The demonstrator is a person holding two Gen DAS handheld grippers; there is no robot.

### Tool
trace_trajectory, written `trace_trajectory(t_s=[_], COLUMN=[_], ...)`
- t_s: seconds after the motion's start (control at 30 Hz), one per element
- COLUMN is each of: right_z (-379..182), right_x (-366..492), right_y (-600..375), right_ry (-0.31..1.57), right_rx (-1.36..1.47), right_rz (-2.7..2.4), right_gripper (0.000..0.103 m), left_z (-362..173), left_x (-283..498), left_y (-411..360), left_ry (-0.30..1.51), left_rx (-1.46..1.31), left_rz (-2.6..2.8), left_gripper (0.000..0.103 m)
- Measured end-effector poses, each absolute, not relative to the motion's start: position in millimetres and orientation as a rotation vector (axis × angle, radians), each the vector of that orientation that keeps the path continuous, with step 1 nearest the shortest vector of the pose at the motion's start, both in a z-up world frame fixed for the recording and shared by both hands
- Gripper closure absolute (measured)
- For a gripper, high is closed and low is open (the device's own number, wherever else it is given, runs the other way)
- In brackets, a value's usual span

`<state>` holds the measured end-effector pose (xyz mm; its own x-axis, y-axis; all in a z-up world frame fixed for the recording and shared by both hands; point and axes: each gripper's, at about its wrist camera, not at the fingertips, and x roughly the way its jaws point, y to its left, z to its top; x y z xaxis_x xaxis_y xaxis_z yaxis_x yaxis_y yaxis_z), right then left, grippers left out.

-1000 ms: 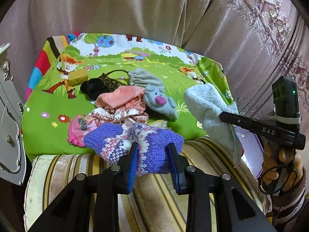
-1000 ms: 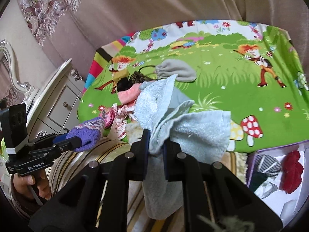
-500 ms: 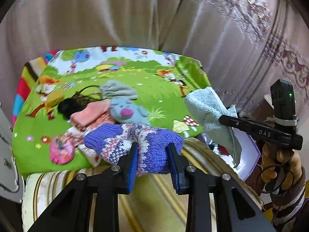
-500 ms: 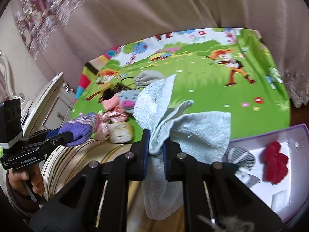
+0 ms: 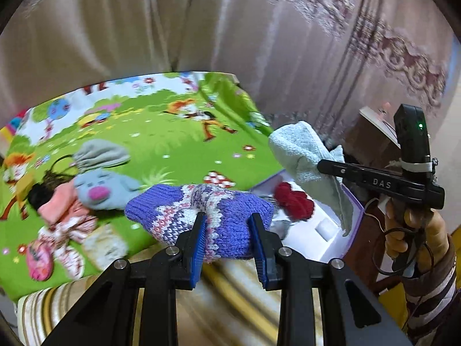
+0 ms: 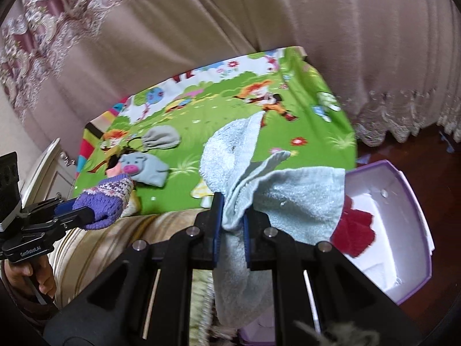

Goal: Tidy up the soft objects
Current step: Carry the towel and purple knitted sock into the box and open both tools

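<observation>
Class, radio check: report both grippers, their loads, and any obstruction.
Left gripper shut on purple knitted mitten. Right gripper shut on light blue towel. Purple box open, nothing blocking.

Probably a home bedroom: lace-trimmed curtains (image 6: 288, 28), cartoon-print bedspread (image 6: 230, 127), ornate dresser (image 6: 49, 167).

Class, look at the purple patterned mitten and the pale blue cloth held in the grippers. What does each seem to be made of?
Purple patterned mitten: looks like chunky knitted yarn, probably wool or acrylic; ribbed stitches and woven-in zigzag bands show.
Pale blue cloth: looks like terry towelling, matte and fuzzy; its looped nap and limp folds suggest cotton, though the fibre can't be confirmed.
</observation>
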<state>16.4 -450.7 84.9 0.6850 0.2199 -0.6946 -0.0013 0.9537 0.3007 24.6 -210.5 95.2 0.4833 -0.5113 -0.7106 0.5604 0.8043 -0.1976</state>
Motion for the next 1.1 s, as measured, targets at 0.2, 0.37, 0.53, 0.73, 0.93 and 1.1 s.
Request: trace_trajectory(t_s=[0.2, 0.37, 0.53, 0.73, 0.93, 1.1], right_z=[79, 74, 69, 66, 64, 60], right_x=[1, -10, -18, -25, -28, -29], right_y=[-480, -499, -516, -531, -538, -542], right_ry=[0.809, 0.809, 0.807, 0.797, 0.792, 0.800], right_rx=[0.307, 0.312, 0.332, 0.352, 0.362, 0.365], right_rz=[0.068, 0.026, -0.006, -0.038, -0.048, -0.051], right_gripper=[0.087, 0.087, 0.087, 0.087, 0.087, 0.087], left_z=[89, 80, 70, 55, 37, 38], left_x=[15, 6, 0, -5, -6, 4], left_y=[-257, -293, -323, -352, -363, -345], left_ry=[0.857, 0.880, 0.904, 0.949, 1.012, 1.023], left_rx=[0.124, 0.171, 0.201, 0.203, 0.221, 0.168], left_rz=[-0.735, -0.798, -0.841, -0.890, -0.910, -0.865], left_gripper=[0.072, 0.072, 0.072, 0.063, 0.051, 0.051])
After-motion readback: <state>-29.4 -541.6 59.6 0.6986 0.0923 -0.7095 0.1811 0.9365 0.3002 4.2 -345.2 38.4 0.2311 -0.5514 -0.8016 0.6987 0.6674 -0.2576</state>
